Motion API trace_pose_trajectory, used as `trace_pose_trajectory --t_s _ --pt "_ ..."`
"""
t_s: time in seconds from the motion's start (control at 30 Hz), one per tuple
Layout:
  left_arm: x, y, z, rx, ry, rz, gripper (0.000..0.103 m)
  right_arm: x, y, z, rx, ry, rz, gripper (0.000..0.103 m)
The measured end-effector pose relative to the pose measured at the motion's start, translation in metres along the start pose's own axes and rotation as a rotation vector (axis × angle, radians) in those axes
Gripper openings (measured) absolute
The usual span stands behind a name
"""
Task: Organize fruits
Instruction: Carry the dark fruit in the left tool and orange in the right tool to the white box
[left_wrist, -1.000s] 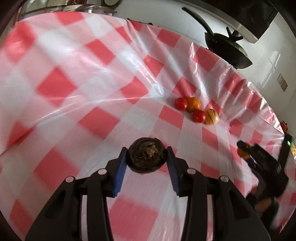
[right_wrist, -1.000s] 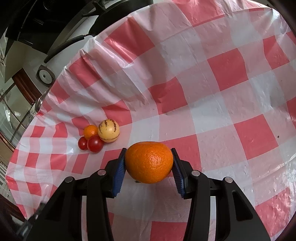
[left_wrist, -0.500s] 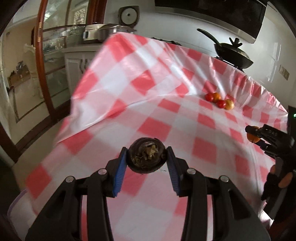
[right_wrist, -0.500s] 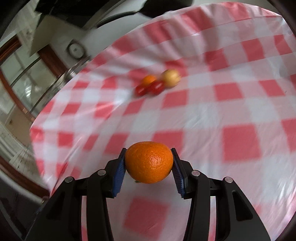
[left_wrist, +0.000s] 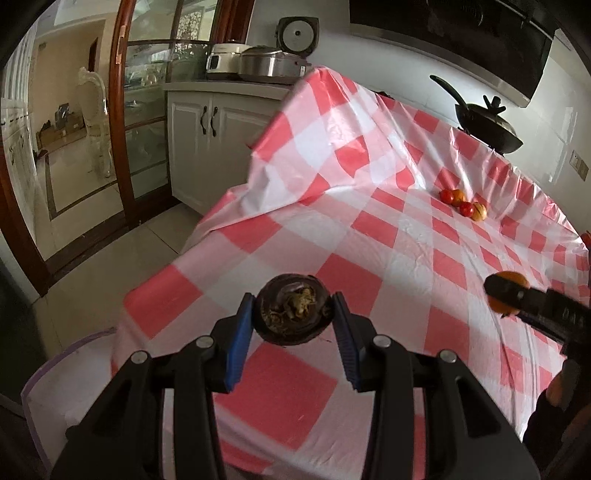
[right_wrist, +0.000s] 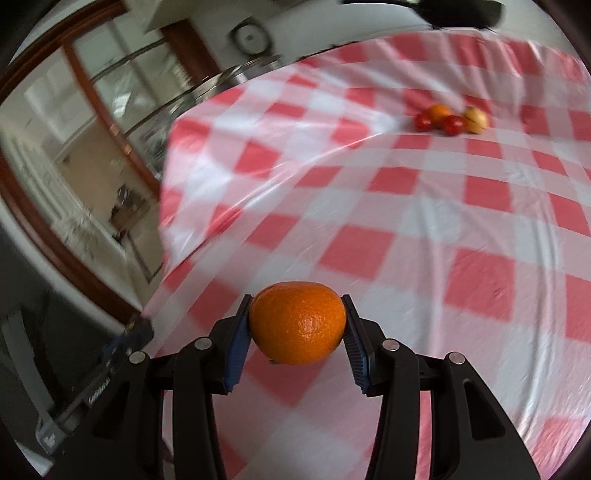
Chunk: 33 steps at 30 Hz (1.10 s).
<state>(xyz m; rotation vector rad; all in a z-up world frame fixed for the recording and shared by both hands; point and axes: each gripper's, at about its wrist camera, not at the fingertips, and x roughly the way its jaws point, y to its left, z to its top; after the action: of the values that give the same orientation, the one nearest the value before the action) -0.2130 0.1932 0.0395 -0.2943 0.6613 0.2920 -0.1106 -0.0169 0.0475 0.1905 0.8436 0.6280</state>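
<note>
The cloth (left_wrist: 369, 236) is a red-and-white check, and its near-left corner lies just below and left of the left claw (left_wrist: 292, 319). Past that edge the cloth hangs down to a tiled floor (left_wrist: 110, 254), open all the way to a glass door (left_wrist: 147, 122) and white cabinets (left_wrist: 207, 147) far ahead on the left. Ahead of both claws the cloth is wide and bare. At its far end it climbs over something tall, with a black pan (left_wrist: 487, 129) behind it.

The left claw is clamped on a dark round fruit (left_wrist: 291, 314), both blue pads (left_wrist: 236, 343) pressing its sides, held above the cloth near the corner. The right claw (right_wrist: 297, 325) grips an orange (right_wrist: 297, 323) the same way, pads tight on both sides, above the cloth. From the left wrist view, the right claw (left_wrist: 506, 295) shows off to the right, at about the same depth, well apart from the left.

Four small fruits sit in a touching cluster (left_wrist: 463, 205) far ahead and to the right of the left claw, near the foot of the draped rise. From the right claw the same cluster (right_wrist: 450, 120) lies far ahead, slightly right.
</note>
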Motion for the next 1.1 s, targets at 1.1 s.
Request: trace_pose_trajectory --t_s 1.1 --pt "-0.045 0.174 -0.119 -0.204 0.119 0.251 0.042 0.043 0.22 -0.206 -0.834 0.324 0.202 0.046"
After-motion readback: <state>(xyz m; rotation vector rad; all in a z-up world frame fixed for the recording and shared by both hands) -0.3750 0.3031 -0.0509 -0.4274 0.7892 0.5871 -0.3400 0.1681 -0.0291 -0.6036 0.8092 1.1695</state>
